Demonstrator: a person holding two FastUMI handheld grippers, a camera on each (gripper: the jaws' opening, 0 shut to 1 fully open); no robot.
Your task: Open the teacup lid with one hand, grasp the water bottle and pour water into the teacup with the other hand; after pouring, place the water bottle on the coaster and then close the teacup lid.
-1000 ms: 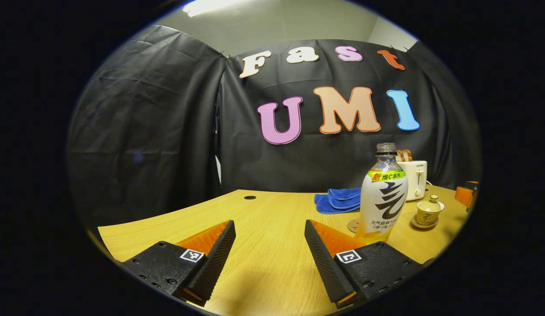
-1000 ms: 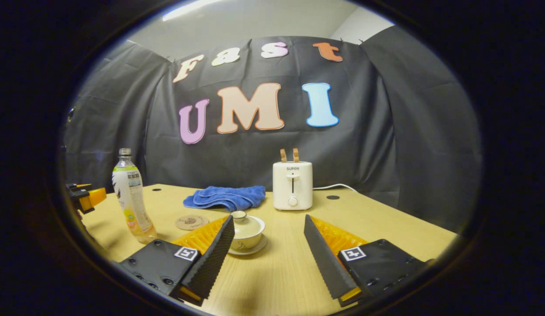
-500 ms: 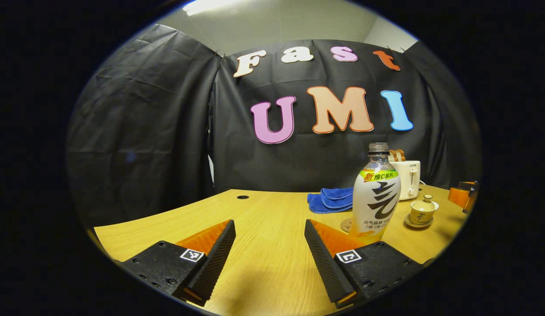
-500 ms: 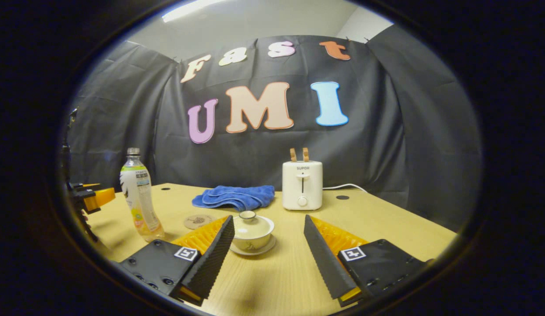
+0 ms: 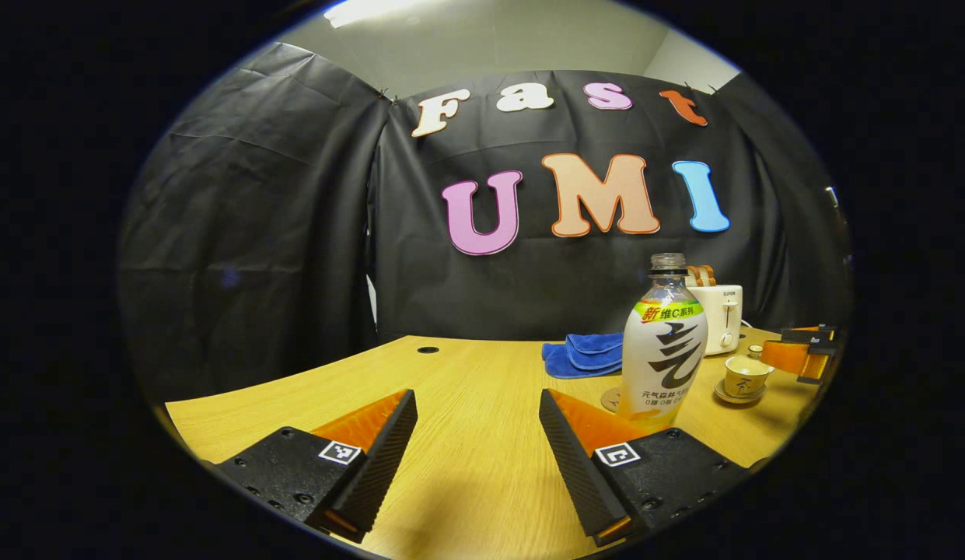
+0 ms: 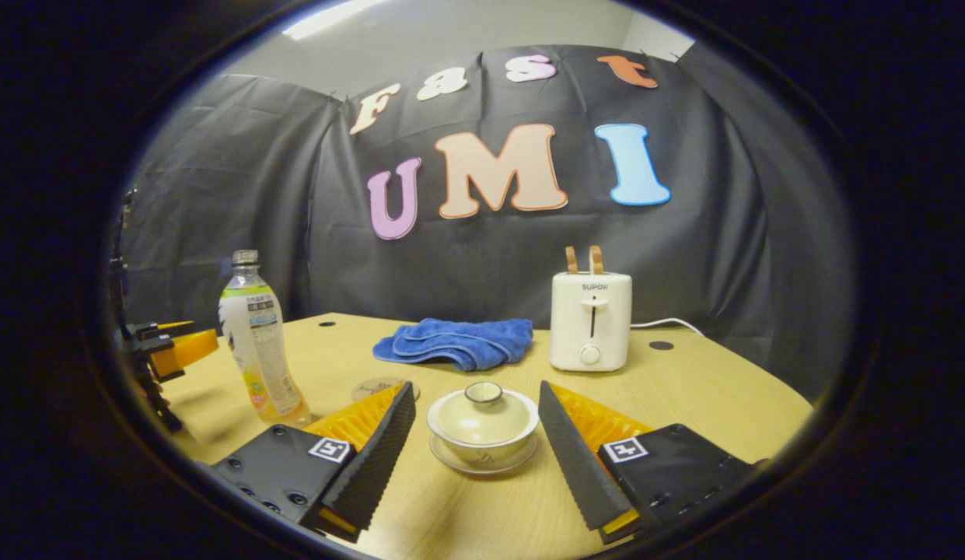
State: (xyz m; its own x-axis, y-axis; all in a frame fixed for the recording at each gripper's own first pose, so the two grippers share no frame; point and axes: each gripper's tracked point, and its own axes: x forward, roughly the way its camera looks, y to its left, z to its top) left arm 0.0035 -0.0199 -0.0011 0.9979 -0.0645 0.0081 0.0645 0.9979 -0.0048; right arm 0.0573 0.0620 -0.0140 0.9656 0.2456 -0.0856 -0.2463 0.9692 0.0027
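A small cream teacup (image 6: 482,434) with its lid (image 6: 482,411) on stands on a saucer. My right gripper (image 6: 476,393) is open, and the cup sits centred just ahead between its fingers, untouched. The capless water bottle (image 6: 260,342) stands upright at the left, beside a round coaster (image 6: 373,386). My left gripper (image 5: 477,404) is open and holds nothing. The bottle (image 5: 663,342) is ahead and right of it, just past its right finger. Farther right, the right gripper (image 5: 797,356) hovers by the teacup (image 5: 744,377). The left gripper (image 6: 171,350) shows at the left edge of the right gripper view.
A folded blue cloth (image 6: 459,342) lies at the back of the wooden table (image 6: 708,397). A white toaster (image 6: 589,319) with two slices in it stands to its right, and its cable (image 6: 669,323) trails off behind. Black cloth walls close the booth.
My right gripper has moved forward and swung so that the teacup, earlier by its left finger, now sits centred between the fingers. The left gripper has hardly moved.
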